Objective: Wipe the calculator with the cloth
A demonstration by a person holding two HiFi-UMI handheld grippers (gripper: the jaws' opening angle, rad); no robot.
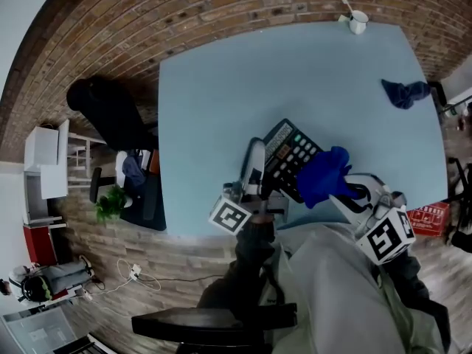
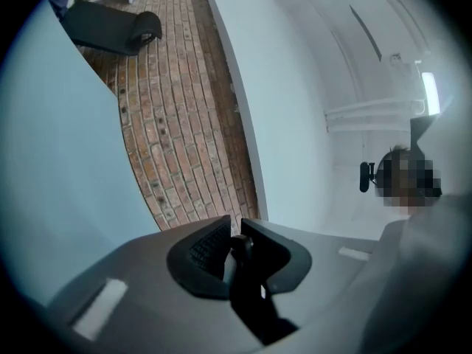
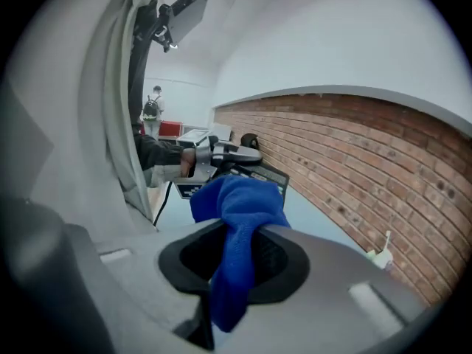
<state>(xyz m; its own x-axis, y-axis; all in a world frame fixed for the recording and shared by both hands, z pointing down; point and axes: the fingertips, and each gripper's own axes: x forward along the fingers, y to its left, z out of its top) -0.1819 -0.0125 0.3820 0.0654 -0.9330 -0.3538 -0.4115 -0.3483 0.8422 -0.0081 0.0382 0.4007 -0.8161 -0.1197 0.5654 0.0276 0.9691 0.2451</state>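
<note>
Left tongs [image 2: 234, 234] tight on slim black calculator [image 1: 293, 155], right tongs [image 3: 243, 231] tight on crumpled fuzzy blue cloth [image 1: 323, 175]

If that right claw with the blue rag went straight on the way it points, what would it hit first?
Probably the calculator, just beyond the blue cloth pinched in the right claw. The left claw gripping it sits close by; depth is hard to judge.

An office-like workroom: a blue table [image 1: 295, 72] on a brick floor [image 1: 184, 21], black chair [image 1: 110, 113], white cabinet [image 1: 44, 161], cables [image 1: 136, 273]
</note>
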